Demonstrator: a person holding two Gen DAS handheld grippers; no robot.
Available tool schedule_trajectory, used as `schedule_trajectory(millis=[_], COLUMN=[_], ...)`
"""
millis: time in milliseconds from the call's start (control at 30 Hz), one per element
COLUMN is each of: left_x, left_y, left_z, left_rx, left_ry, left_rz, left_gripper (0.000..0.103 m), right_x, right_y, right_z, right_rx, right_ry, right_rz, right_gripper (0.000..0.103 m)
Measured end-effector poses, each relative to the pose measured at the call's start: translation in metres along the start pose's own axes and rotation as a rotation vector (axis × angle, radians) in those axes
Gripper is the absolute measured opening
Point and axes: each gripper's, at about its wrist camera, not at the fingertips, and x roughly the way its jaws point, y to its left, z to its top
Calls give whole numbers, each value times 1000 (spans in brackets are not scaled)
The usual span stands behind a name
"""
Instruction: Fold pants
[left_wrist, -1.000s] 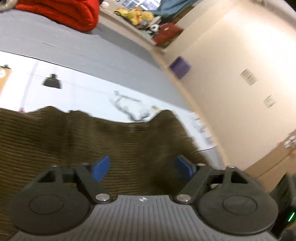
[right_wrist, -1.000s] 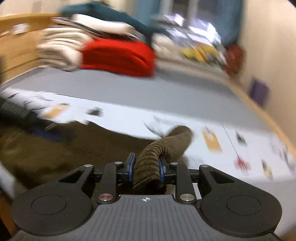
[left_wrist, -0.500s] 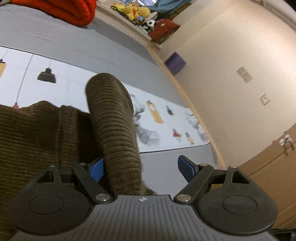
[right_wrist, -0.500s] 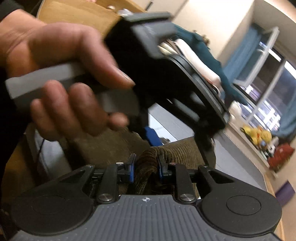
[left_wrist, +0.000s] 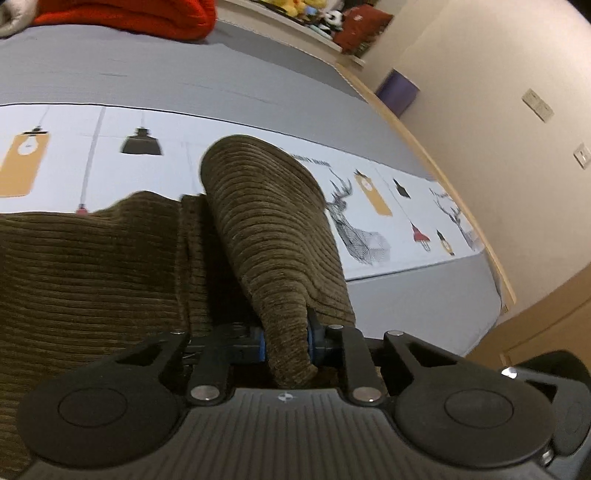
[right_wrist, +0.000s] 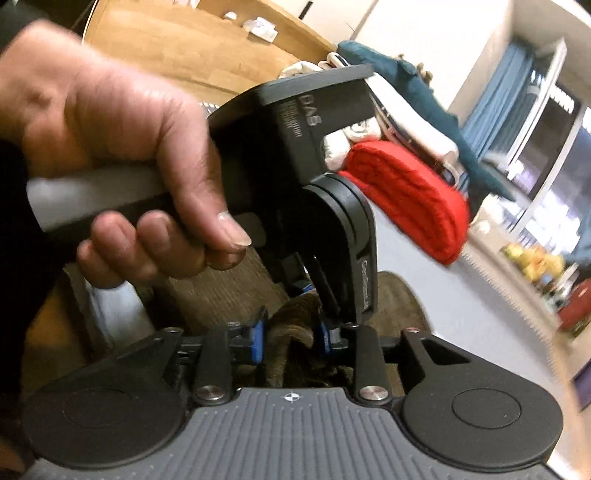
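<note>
Pants (left_wrist: 92, 266) of brown corduroy are spread on a bed (left_wrist: 184, 74), over its printed sheet (left_wrist: 258, 147), with the bulk of the cloth lying to the left in the left wrist view. One rolled fold (left_wrist: 266, 221) rises from that bulk and runs straight back into the left hand-held gripper (left_wrist: 284, 341), so the fold's long axis is in line with that gripper's fingers. Its jaws are closing, and the blue pads (left_wrist: 261, 345) are seen pressed against both sides of the fold.

In the right wrist view the right hand-held gripper (right_wrist: 290, 338) has a bunch of the same cloth between its pads, but its jaws are opening. A gap is judged to show on the left pad's side, so the hold is judged to be loosening. The left hand (right_wrist: 122, 158), wrapped round its tool's handle, is seen directly ahead of and above the right gripper; the two tools are very close at the same fold. The left one is judged the nearer to a firm hold, and a handover from right to left is judged to be under way.

The pants' waistband, hems and full outline are cut off by both views. The cloth behind the left tool is hidden. The right wrist view is blurred toward a red blanket (right_wrist: 406, 195) and a window.
</note>
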Motion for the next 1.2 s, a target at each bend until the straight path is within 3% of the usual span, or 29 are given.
schedule_trajectory(millis=[167, 267, 400, 467, 567, 633, 667, 733, 800, 867, 1100, 1200], left_x=[-36, -67, -115, -142, -178, -192, -193, -193, -192, -190, -149, -137], left_y=[33, 64, 109, 135, 172, 200, 214, 230, 235, 238, 250, 253], left_z=[4, 1, -7, -10, -17, -21, -25, -28, -30, -27, -23, -24], left_rx=[-56, -99, -153, -203, -255, -354, -411, -463, -459, -454, -481, -481], left_ry=[-49, -93, -168, -212, -259, -267, -256, -224, -221, -209, -77, -44], left_rz=[58, 111, 207, 258, 379, 431, 438, 467, 495, 499, 444, 386], left_gripper=[18, 18, 18, 18, 18, 19, 23, 44, 72, 85, 89, 85], right_x=[-12, 1, 42, 65, 98, 116, 122, 134, 143, 152, 174, 181], right_y=[-56, -89, -115, -118, -116, -109, -106, -102, -97, -92, -69, -63], right_z=[13, 10, 0, -6, -11, -10, -8, -9, -9, -9, -8, -5], right_rx=[330, 511, 689, 757, 873, 908, 925, 984, 1031, 1055, 1051, 1022], right_ry=[-33, 9, 168, 243, 314, 343, 351, 372, 399, 426, 485, 492], right_rz=[155, 80, -75, -70, 10, 35, 44, 79, 117, 142, 214, 225], right_gripper=[57, 59, 59, 59, 61, 62, 64, 65, 66, 69, 74, 75])
